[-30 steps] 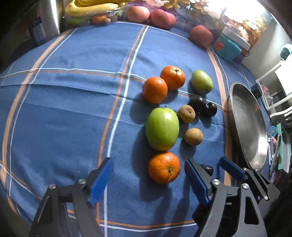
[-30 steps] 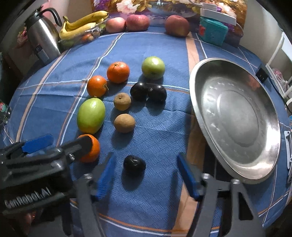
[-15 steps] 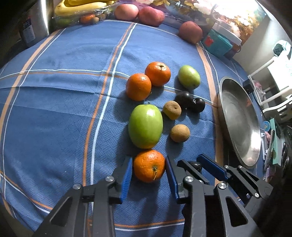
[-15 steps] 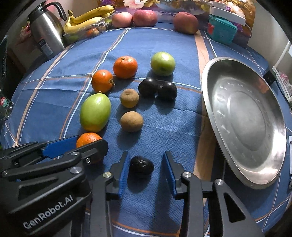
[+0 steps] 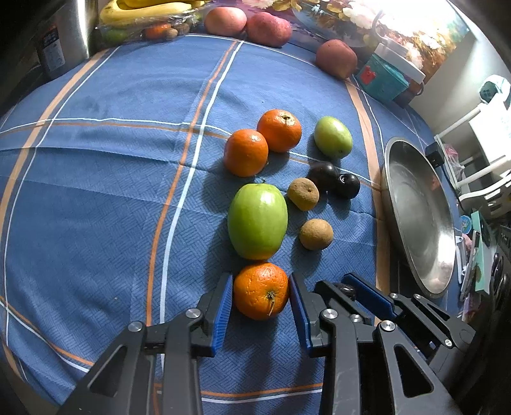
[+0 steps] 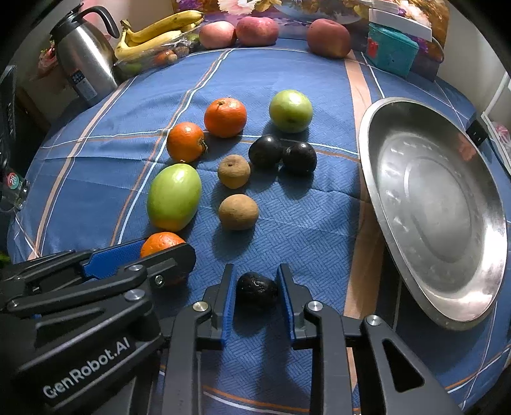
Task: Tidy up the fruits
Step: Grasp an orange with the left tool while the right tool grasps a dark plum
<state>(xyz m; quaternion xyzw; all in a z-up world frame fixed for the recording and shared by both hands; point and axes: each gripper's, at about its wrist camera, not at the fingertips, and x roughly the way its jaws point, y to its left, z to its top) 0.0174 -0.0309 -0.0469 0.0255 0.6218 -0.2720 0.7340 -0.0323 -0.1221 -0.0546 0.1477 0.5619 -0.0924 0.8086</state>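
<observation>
My left gripper point(image 5: 259, 292) is shut on the nearest orange point(image 5: 260, 290), still resting on the blue cloth. My right gripper point(image 6: 255, 295) is shut on a small dark plum point(image 6: 256, 290), also on the cloth; it shows beside the left one in the left wrist view point(image 5: 346, 290). Beyond lie a large green mango point(image 5: 257, 221), two oranges point(image 5: 246, 152), two brown kiwis point(image 5: 316, 233), two dark plums point(image 5: 347, 185) and a green apple point(image 5: 333, 137). A steel plate point(image 6: 437, 207) lies to the right.
A steel thermos point(image 6: 84, 60), bananas point(image 6: 159, 30), three reddish apples point(image 6: 257, 30) and a teal box point(image 6: 391, 49) line the table's far edge. The left gripper's body point(image 6: 80, 306) crowds the right wrist view's lower left.
Both grippers moved forward and closed: the left from wide open onto the orange, the right from wide open onto the dark plum.
</observation>
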